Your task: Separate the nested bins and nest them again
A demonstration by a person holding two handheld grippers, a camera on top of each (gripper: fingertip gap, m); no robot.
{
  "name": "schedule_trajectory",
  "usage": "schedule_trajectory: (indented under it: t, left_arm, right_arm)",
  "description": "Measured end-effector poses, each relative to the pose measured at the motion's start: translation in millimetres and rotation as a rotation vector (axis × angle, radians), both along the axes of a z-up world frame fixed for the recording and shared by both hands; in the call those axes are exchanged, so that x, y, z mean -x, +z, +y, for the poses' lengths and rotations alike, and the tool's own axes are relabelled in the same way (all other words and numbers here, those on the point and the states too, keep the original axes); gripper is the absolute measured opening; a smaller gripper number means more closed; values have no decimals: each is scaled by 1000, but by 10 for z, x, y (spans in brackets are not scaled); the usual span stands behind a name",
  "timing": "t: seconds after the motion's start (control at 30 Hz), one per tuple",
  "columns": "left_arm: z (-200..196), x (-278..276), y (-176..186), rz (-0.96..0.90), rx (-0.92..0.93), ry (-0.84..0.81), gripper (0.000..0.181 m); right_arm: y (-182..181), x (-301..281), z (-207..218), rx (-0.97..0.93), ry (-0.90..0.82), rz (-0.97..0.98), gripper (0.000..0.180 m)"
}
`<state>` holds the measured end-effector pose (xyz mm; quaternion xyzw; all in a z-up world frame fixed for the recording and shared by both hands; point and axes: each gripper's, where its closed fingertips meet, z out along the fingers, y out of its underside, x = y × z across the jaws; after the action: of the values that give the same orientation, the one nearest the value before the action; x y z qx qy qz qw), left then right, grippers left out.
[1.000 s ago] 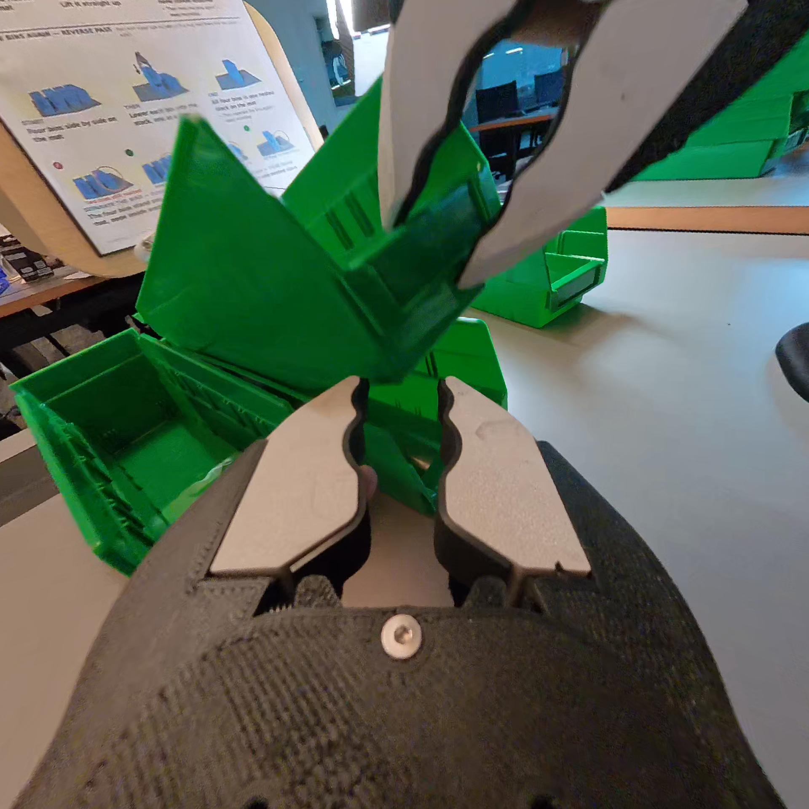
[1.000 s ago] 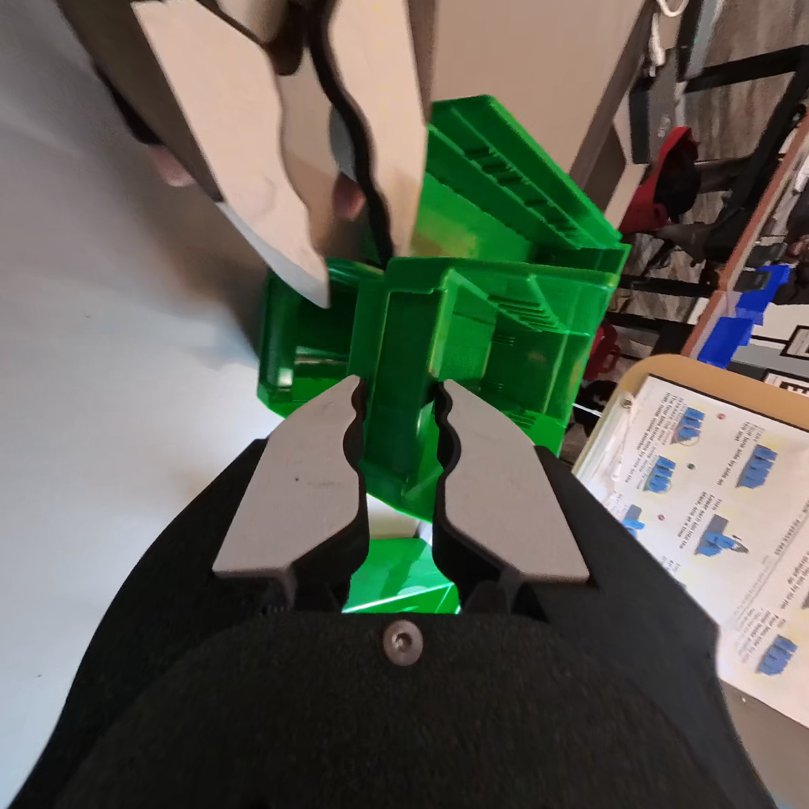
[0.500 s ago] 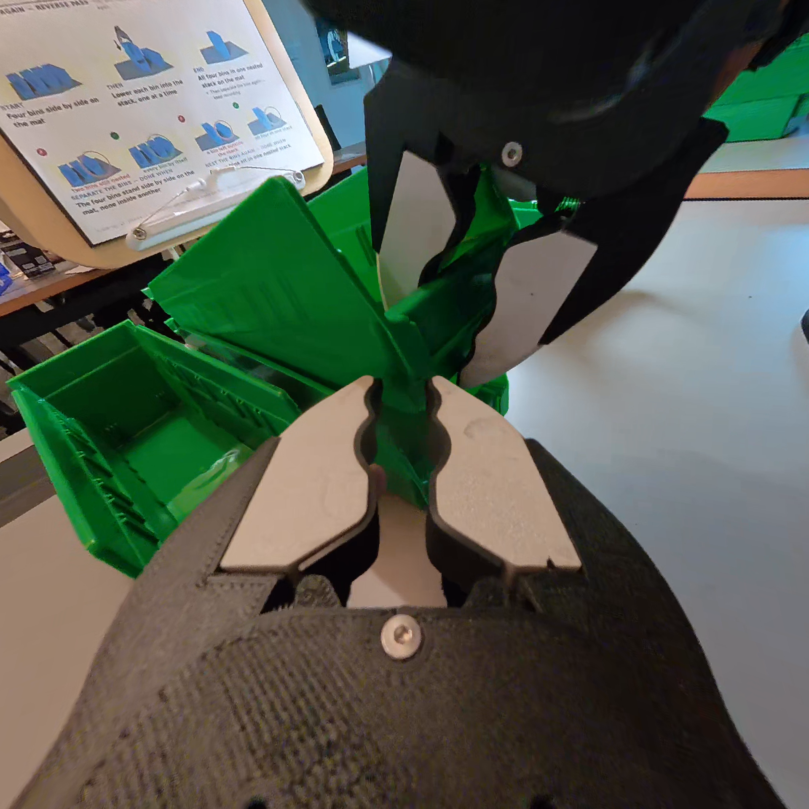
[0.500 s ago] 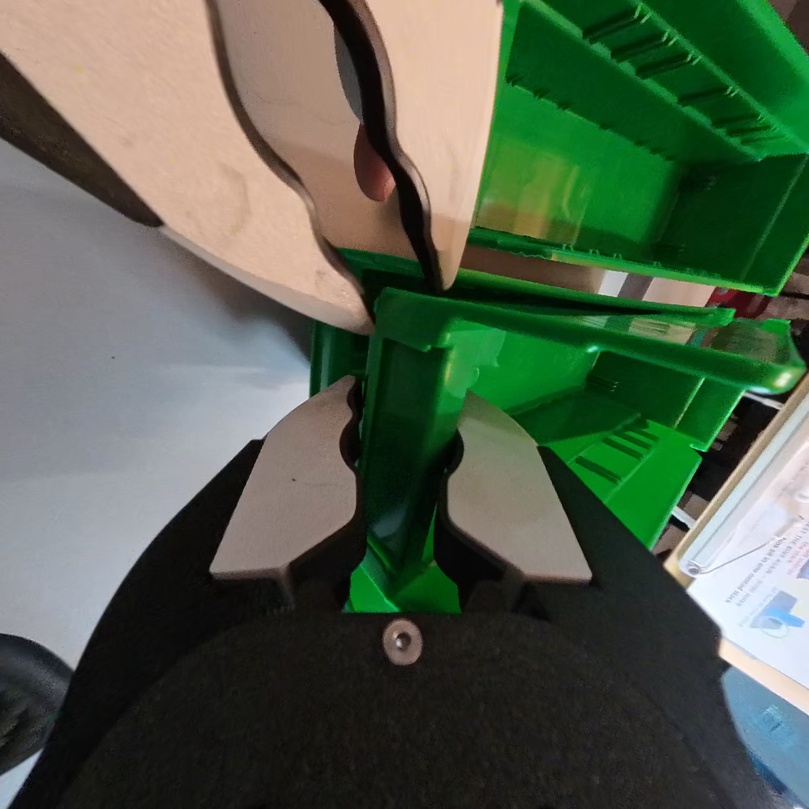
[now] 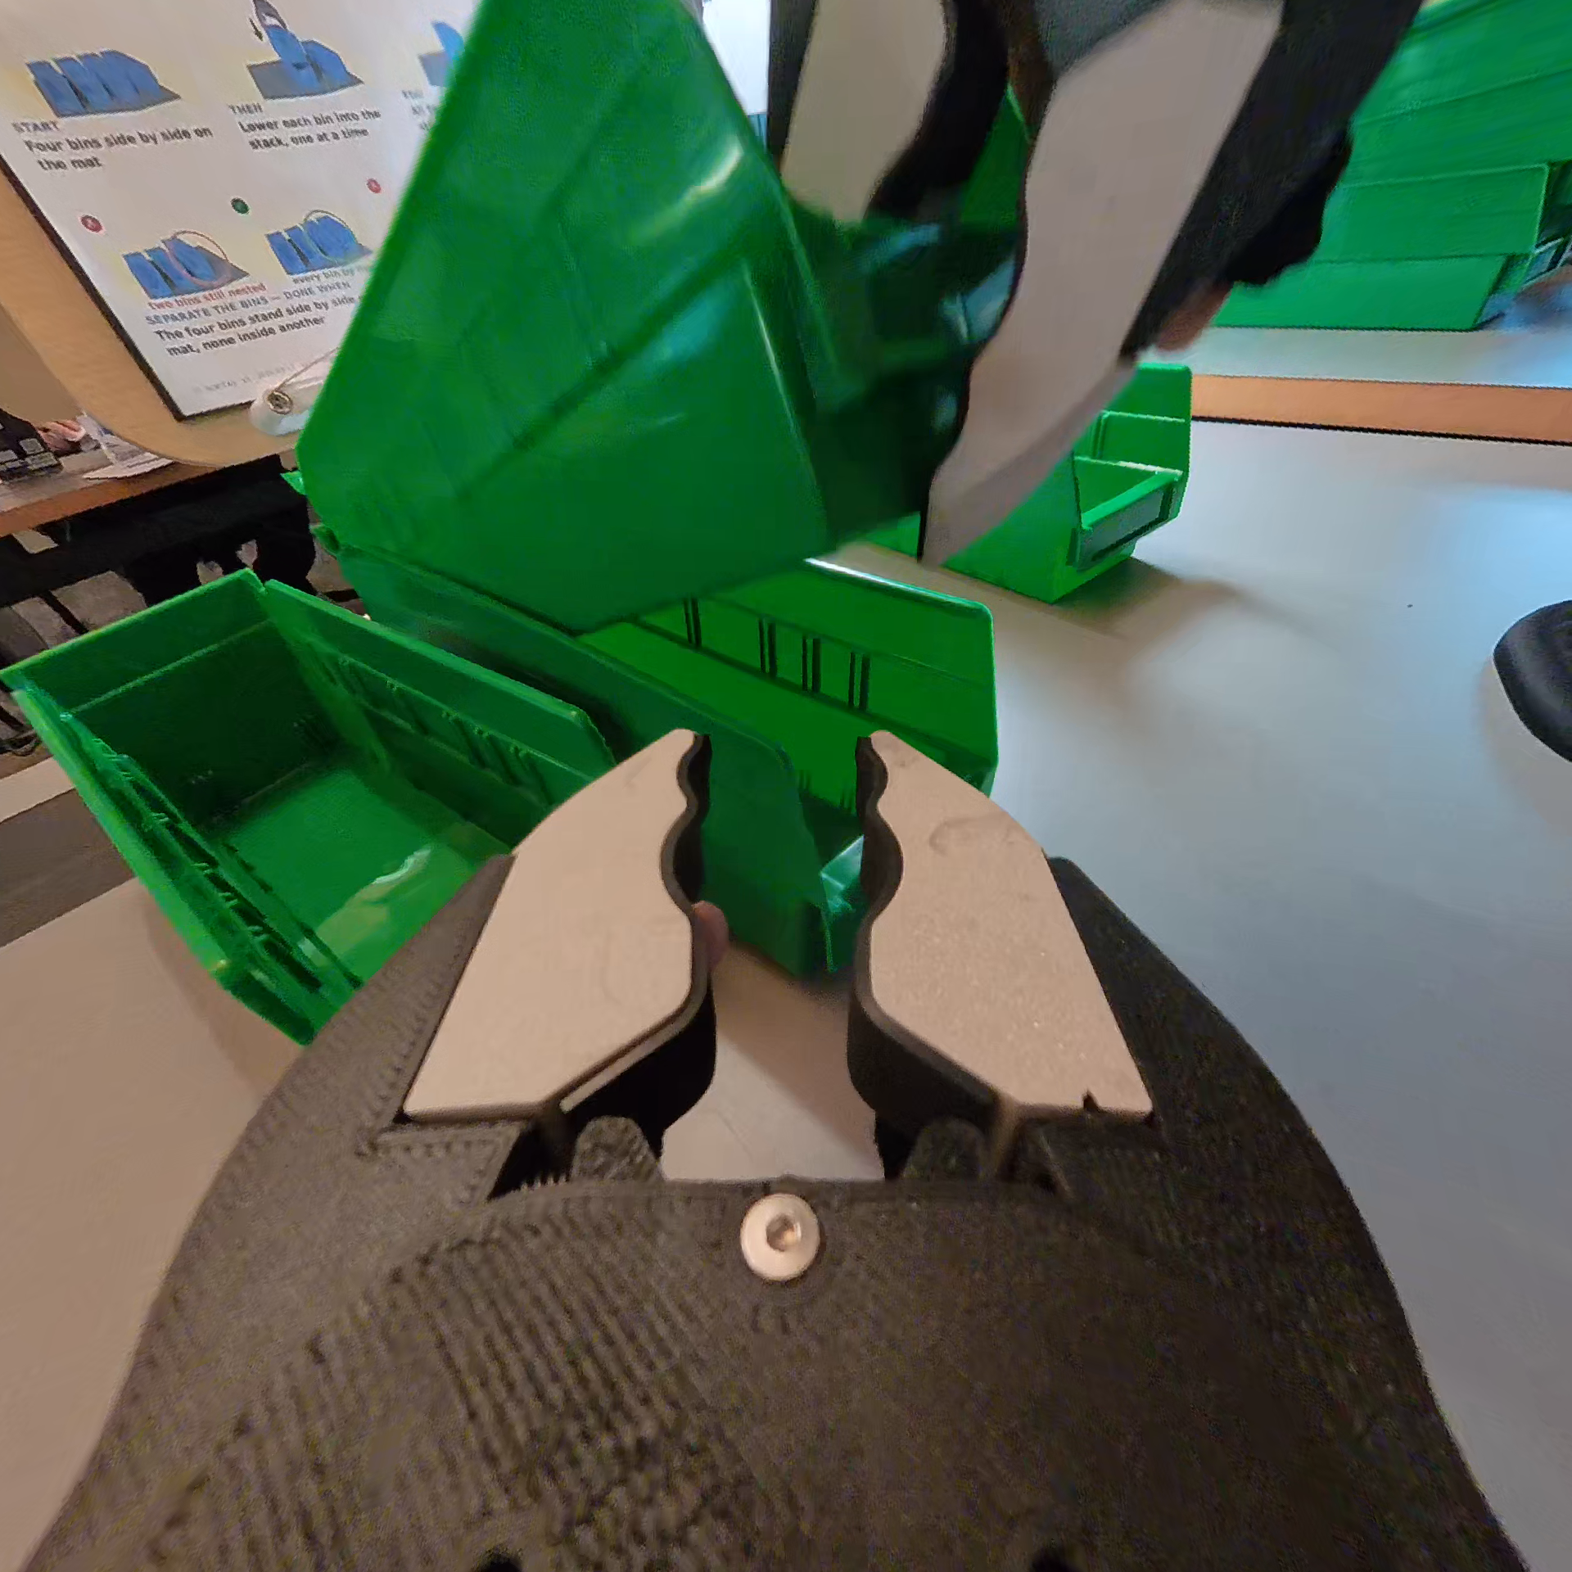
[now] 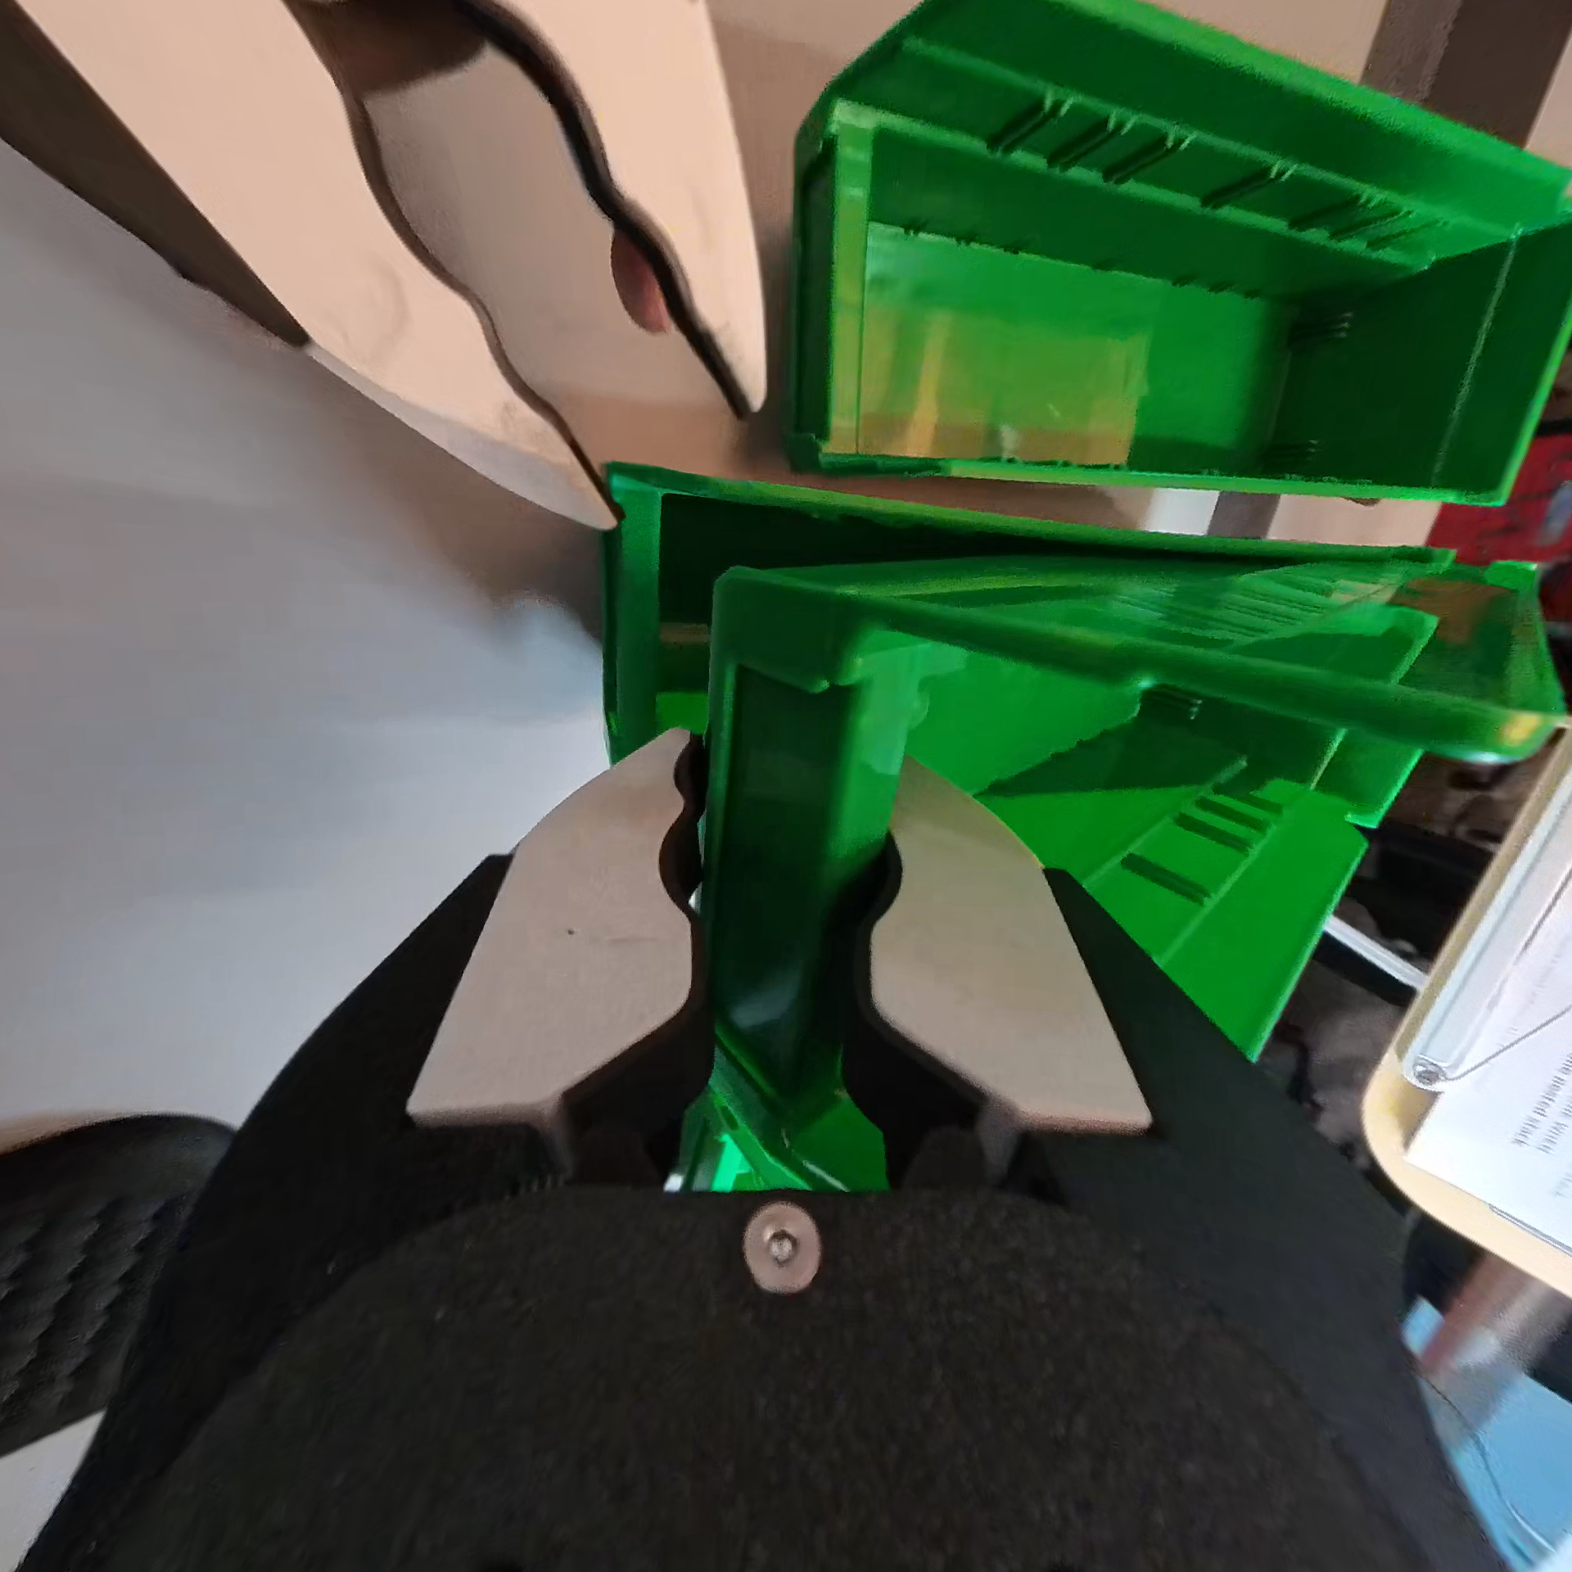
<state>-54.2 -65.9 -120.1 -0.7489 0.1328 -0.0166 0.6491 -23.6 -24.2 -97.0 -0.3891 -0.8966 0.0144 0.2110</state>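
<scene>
My right gripper (image 6: pixel 787 859) clamps the front lip of the lifted bin (image 5: pixel 578 357), tilted above the table bin (image 5: pixel 817 680). My left gripper (image 5: pixel 778 851), part-open and empty, sits just before that bin's front, nearer it.

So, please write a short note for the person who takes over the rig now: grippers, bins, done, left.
Right gripper: shut on the lifted bin, held tilted above the table bin.
Left gripper: open, its fingers astride the table bin's front corner, not clamped.
A third bin stands alone at the left; a fourth bin stands farther back.
Done: all four bins are apart.
Left: put the lifted bin down, then nest them again.
</scene>
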Motion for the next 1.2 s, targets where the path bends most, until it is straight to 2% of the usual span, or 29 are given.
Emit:
schedule_trajectory:
  t: [0.27,0.53,0.83,0.93,1.0,1.2]
  left_arm:
    - [-8,-15,-36,8,8,-4,35]
    - [-8,-28,-41,-1,3,-5,36]
    - [-11,57,-18,-4,-4,29,38]
    - [-30,75,16,-1,-15,32,38]
    - [-40,84,26,-1,-16,32,38]
    - [-51,81,34,5,-16,28,38]
  right_arm:
    - [574,-129,-127,150,41,33,34]
    - [1003,-331,-93,272,1,107,35]
    - [1337,-411,158,204,-21,182,33]
    - [1231,-503,327,85,-55,153,33]
    - [1008,-590,454,13,-82,121,33]
    - [-124,-813,844,-183,-131,67,34]
